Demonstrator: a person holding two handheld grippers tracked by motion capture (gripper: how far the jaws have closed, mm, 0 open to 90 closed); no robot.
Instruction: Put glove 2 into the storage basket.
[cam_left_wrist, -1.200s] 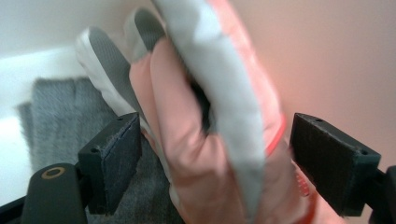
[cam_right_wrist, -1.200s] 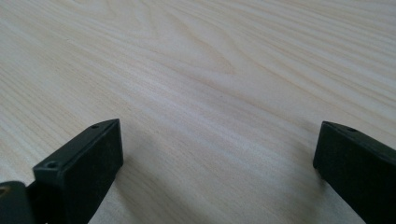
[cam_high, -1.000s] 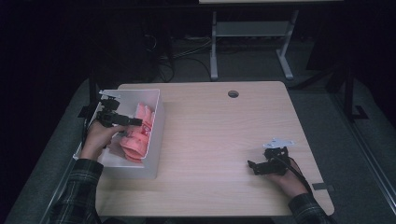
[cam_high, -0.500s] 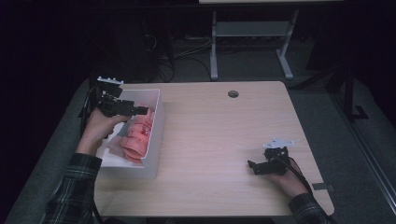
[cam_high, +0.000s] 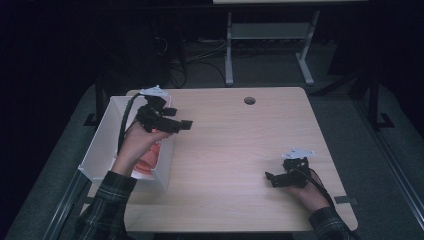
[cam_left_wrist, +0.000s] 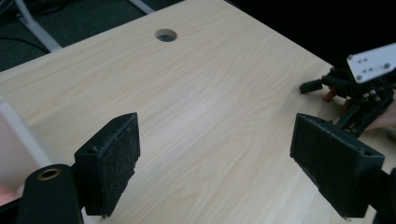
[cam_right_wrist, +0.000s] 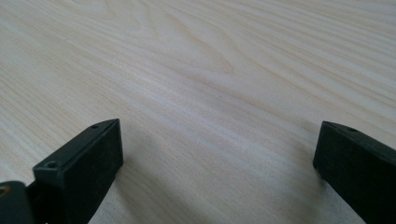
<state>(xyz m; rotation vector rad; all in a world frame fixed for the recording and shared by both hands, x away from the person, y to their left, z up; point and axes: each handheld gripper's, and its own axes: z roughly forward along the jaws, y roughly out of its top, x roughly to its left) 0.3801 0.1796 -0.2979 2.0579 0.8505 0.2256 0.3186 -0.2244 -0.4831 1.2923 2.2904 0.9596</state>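
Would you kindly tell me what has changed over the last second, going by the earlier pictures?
The left gripper has lifted out of the white plastic bin of pink items and swung right, over the light wooden table. Its jaws stand open and empty in the left gripper view. The right gripper stayed resting near the table's right front, open; the bin has not moved.

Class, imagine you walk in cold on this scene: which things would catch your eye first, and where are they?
The white rectangular bin on the left side of the pale wooden table stands out, with pink-red material inside it. Above the bin's right wall, the left gripper is held up with its fingers wide open and nothing between them. The right gripper sits low near the table's front right corner, also open.
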